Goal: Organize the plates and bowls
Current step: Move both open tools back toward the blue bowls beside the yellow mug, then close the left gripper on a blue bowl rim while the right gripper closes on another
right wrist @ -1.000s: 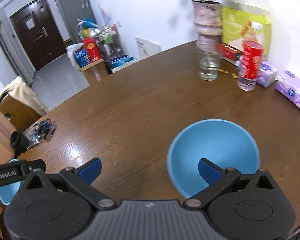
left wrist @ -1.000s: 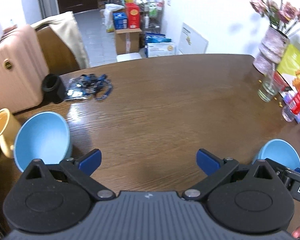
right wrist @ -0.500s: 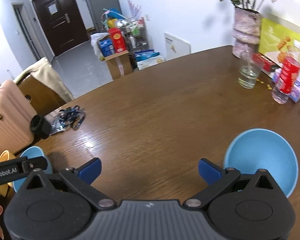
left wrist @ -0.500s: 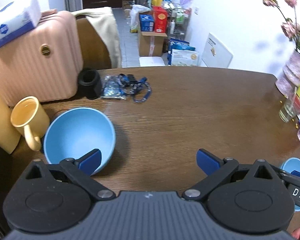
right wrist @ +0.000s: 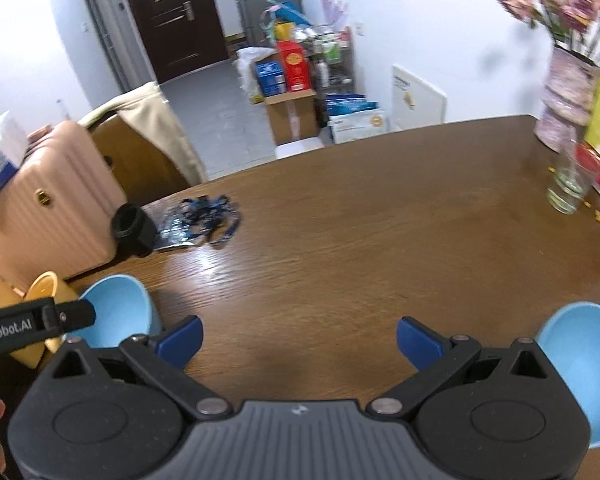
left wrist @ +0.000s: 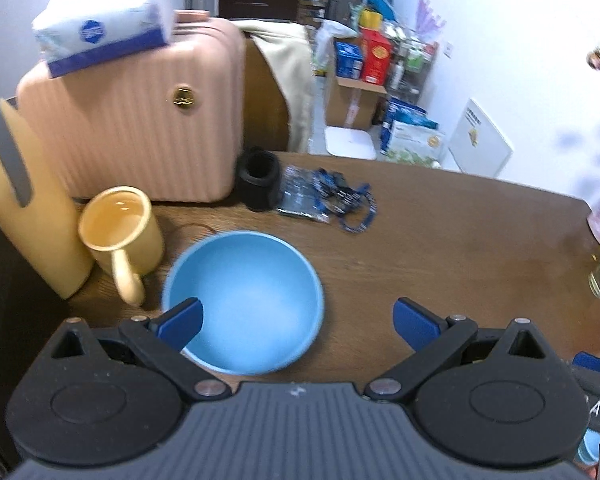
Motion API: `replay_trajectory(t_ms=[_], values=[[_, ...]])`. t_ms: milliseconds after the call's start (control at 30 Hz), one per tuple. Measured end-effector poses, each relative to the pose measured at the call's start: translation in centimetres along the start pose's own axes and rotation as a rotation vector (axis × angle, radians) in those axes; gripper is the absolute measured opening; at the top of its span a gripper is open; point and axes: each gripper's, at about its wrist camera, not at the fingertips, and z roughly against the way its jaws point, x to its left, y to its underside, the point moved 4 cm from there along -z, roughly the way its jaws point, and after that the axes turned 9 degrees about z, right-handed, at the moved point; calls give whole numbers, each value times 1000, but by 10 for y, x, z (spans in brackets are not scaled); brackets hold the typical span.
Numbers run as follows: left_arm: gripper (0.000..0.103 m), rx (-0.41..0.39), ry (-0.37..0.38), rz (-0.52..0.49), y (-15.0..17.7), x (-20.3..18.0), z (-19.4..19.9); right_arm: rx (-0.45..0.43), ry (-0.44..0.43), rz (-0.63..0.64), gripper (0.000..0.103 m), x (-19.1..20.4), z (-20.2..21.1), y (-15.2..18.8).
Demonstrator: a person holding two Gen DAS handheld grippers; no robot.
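Observation:
A light blue bowl (left wrist: 244,296) sits on the brown wooden table (left wrist: 440,240) at its left end, just right of a yellow mug (left wrist: 120,232). My left gripper (left wrist: 298,322) hangs open over it, the left finger above the bowl's inside and the right finger past its rim. In the right wrist view the same bowl (right wrist: 118,308) shows at the lower left with the left gripper's tip over it. A second light blue bowl (right wrist: 576,360) lies at the lower right, beside my open right gripper (right wrist: 299,339), which holds nothing.
A pink suitcase (left wrist: 140,120) with a tissue box (left wrist: 100,16) on top stands behind the mug. A black cylinder (left wrist: 259,178) and blue lanyards (left wrist: 328,196) lie beyond the bowl. A glass (right wrist: 568,184), flower vase (right wrist: 568,112) and packets stand at the right end.
Both grippers have swung left. The left bowl has come from the left edge to the middle of the left wrist view; the right bowl has slid to the right gripper's lower right.

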Motion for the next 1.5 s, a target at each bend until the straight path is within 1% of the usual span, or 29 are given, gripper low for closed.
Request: replay_trajectory(t_ms=[200,400,500,633,967,1133,1167,1233,1300,1367,1433,1500], values=[[103,-4,-56,74,-17,37,-4,21,-51,70,103,35,-10,-13],[103,20,-99,136,-28,66,-13,59,-115,124,103,72,-26,-28],[103,28,-113,165,-31,77,-19,78,-130,149,103,89,-37,-35],[103,41,-130,199,-33,91,-30,107,-140,150,103,102,-53,-42],[103,88,-156,293,-24,111,-62,155,-178,142,103,120,-90,-36],[102,101,-141,312,-22,113,-74,179,-170,171,103,132,-106,-32],[102,101,-139,314,-21,113,-76,182,-169,176,103,134,-109,-32],[96,103,-137,321,-20,114,-81,187,-170,185,102,136,-114,-31],[94,106,-139,329,-19,116,-85,187,-168,199,101,139,-119,-31],[93,107,-139,336,-18,117,-89,189,-170,203,98,141,-125,-31],[88,111,-137,338,-18,118,-94,194,-168,202,92,141,-130,-30],[84,116,-139,339,-17,119,-99,199,-165,200,88,142,-136,-29]])
